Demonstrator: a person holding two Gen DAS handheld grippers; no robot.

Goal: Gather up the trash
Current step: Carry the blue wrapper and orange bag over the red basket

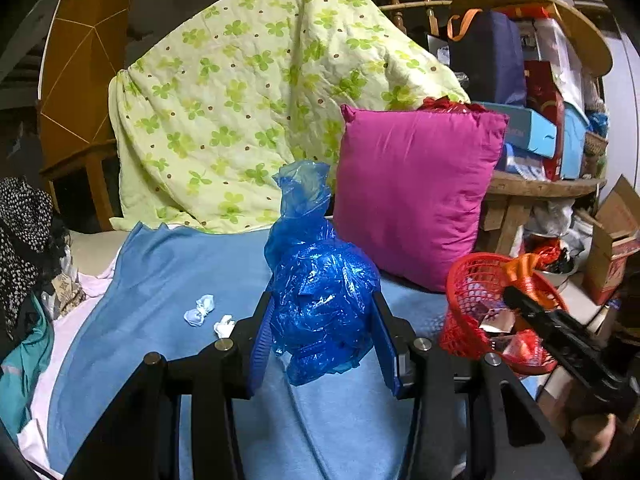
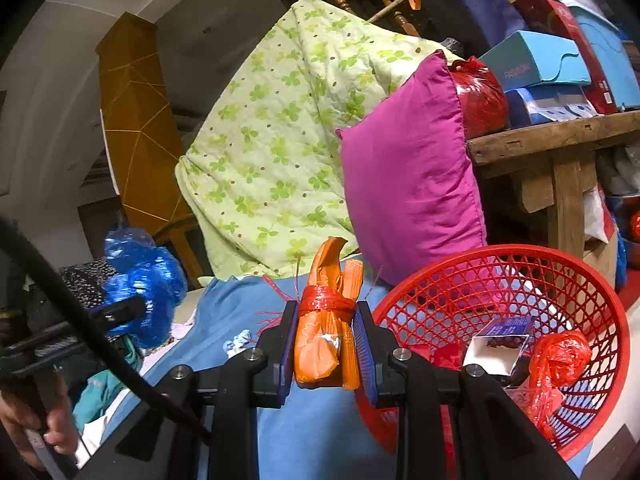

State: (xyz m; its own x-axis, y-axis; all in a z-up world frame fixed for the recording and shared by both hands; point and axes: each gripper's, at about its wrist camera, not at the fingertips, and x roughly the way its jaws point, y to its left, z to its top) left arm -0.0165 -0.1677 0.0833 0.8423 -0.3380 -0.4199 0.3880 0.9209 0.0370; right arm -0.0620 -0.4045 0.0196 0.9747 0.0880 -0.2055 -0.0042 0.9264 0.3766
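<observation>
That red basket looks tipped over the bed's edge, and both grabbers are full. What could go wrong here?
The red basket sits tilted, so the box and red bag inside might spill. The left gripper pinches only a crinkly blue plastic bag, which could slip free. The right gripper holds the orange bundle; two small white scraps on the blue sheet could get forgotten.

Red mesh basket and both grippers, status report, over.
Left gripper shut on crumpled blue plastic bag. Right gripper shut on orange wrapper bundle tied with red string. Red mesh basket right of it, partly filled. Nothing between bundle and basket.
</observation>
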